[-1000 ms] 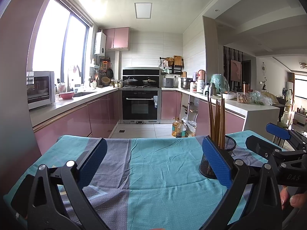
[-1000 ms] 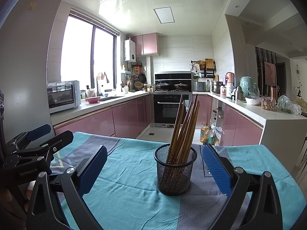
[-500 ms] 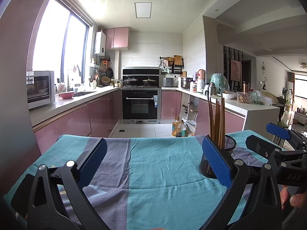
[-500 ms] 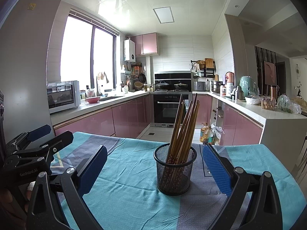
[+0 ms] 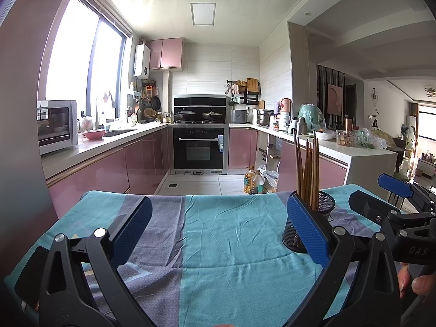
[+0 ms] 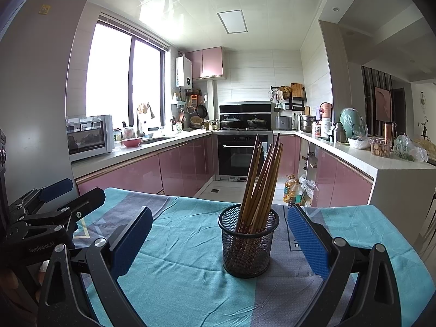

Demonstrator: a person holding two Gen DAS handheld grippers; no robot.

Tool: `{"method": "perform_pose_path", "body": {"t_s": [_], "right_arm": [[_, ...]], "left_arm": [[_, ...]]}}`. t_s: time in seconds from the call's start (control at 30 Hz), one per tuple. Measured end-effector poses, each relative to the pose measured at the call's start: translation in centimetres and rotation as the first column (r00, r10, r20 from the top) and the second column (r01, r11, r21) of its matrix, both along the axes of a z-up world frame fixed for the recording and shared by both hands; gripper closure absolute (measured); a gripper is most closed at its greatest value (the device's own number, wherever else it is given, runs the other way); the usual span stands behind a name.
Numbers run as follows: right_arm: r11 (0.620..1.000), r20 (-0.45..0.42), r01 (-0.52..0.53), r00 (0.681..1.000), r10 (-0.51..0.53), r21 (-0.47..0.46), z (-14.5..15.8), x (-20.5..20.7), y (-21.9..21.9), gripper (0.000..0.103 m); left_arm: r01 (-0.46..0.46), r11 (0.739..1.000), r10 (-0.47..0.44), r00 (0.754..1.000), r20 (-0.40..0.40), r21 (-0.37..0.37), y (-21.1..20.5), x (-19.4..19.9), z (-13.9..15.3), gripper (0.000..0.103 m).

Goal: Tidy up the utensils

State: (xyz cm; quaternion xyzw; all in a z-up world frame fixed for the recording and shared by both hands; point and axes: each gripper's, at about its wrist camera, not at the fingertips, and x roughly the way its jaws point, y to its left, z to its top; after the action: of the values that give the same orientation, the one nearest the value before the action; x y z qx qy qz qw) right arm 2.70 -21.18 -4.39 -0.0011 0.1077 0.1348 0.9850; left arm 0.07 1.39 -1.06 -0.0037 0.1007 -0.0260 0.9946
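Note:
A black mesh holder [image 6: 248, 241] stands upright on the teal and grey tablecloth [image 6: 177, 272], with several wooden chopsticks [image 6: 261, 179] leaning inside it. My right gripper [image 6: 218, 241] is open just short of the holder, its blue pads on either side with nothing between them. In the left wrist view the same holder [image 5: 325, 207] shows partly behind the right pad, chopsticks [image 5: 308, 171] rising above it. My left gripper [image 5: 218, 230] is open over bare cloth, to the left of the holder. The other gripper [image 5: 395, 190] appears at the right edge.
The table's far edge [image 5: 218, 194] drops to a tiled kitchen floor. Oil bottles [image 5: 253, 181] stand on the floor beyond. Pink cabinets, an oven [image 5: 200, 151] and crowded counters ring the room. A hand [image 5: 417, 280] holds the right gripper's handle.

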Motion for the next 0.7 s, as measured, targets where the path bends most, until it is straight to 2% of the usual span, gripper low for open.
{"method": "perform_pose_path", "body": {"t_s": [0.7], "right_arm": [[1.0, -0.001, 0.0, 1.0, 0.0, 0.0, -0.02, -0.04, 0.01, 0.007]], "left_arm": [[0.004, 1.0, -0.004, 1.0, -0.003, 0.0, -0.14, 0.02, -0.21, 0.006]]}}
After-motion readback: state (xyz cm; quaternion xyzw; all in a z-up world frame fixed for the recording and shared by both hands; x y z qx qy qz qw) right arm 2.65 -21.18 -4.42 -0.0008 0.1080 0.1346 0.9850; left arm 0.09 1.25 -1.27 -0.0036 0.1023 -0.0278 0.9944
